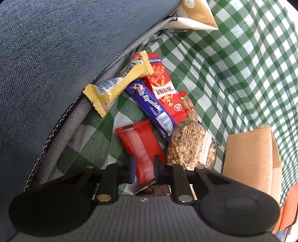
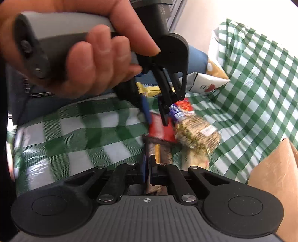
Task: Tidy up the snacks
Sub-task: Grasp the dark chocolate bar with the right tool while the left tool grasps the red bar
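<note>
Several snacks lie in a pile on the green checked cloth (image 1: 232,78). My left gripper (image 1: 143,168) stands open with one finger on each side of a red wrapped bar (image 1: 138,145). It shows in the right wrist view (image 2: 157,113) over the same red bar (image 2: 160,130). Beyond it lie a purple biscuit roll (image 1: 150,106), a yellow bar (image 1: 119,83), a red snack pack (image 1: 162,87) and a clear bag of nuts (image 1: 191,147). My right gripper (image 2: 147,168) is shut on a dark brown packet (image 2: 158,150).
A blue cushion (image 1: 55,65) fills the left. An open cardboard box (image 1: 251,158) stands at the right, also seen in the right wrist view (image 2: 275,178). A white and tan paper bag (image 1: 197,16) lies at the back.
</note>
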Available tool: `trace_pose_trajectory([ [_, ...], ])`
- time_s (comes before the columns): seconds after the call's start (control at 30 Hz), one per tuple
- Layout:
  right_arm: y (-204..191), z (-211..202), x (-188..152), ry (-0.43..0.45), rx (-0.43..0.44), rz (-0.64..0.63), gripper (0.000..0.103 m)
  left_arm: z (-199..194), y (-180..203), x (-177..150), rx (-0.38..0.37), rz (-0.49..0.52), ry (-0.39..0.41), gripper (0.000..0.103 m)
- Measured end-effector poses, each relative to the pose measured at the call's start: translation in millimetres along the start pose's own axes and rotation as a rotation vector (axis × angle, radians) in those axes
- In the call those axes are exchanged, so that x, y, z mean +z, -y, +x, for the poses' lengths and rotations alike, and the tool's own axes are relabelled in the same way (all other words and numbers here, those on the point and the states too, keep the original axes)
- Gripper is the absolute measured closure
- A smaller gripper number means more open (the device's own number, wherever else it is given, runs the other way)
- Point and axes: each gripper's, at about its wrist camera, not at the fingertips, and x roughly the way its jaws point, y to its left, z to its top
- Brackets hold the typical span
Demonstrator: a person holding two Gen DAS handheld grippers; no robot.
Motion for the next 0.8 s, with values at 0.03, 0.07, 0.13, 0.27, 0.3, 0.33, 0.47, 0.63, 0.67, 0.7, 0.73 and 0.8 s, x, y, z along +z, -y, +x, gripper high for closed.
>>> trace_pose_trajectory([
  [0.03, -0.5, -3.4, -0.4, -0.004, -0.012, 0.002, 0.1, -0.4, 1.8, -1.5, 0.003, 0.016, 0.001, 0.085],
  [0.07, -0.4, -7.0, -1.4, -0.01, -0.027, 0.013, 0.1, -1.9, 3.2, -3.4, 0.007, 0.027, 0.005, 0.085],
  [0.13, 3.1, -11.6, -2.5, -0.023, -0.059, 0.057, 0.099, -5.9, 3.8, -6.5, 0.004, 0.033, 0.016, 0.085],
  [0.27, 10.4, -13.1, -4.8, -0.031, -0.082, 0.146, 0.057, -11.1, 4.2, -10.0, 0.007, 0.024, 0.043, 0.082],
  [0.3, 12.3, -11.8, -4.7, -0.03, -0.081, 0.168, 0.053, -11.1, 4.6, -9.2, 0.011, 0.026, 0.048, 0.078],
  [0.33, 14.1, -9.9, -4.2, -0.029, -0.078, 0.188, 0.05, -11.4, 4.7, -8.4, 0.018, 0.031, 0.055, 0.076],
  [0.47, 20.8, 1.0, -6.9, -0.043, -0.058, 0.247, 0.046, -7.6, 7.8, -1.9, 0.066, 0.047, 0.08, 0.065],
  [0.63, 29.2, 16.6, -7.9, -0.071, -0.025, 0.315, 0.044, 5.9, 20.1, 5.5, 0.121, 0.079, 0.097, 0.053],
  [0.67, 30.9, 19.4, -7.8, -0.075, -0.019, 0.327, 0.041, 8.9, 24.7, 6.4, 0.145, 0.091, 0.109, 0.046],
  [0.7, 32.4, 21.8, -7.9, -0.078, -0.015, 0.339, 0.04, 12.0, 29.3, 7.2, 0.173, 0.11, 0.119, 0.04],
  [0.73, 33.5, 23.5, -8.1, -0.08, -0.013, 0.347, 0.04, 15.7, 34.2, 7.9, 0.202, 0.132, 0.125, 0.037],
  [0.8, 35.3, 26.7, -9.0, -0.088, -0.006, 0.353, 0.039, 24.9, 42.0, 9.0, 0.256, 0.17, 0.121, 0.033],
])
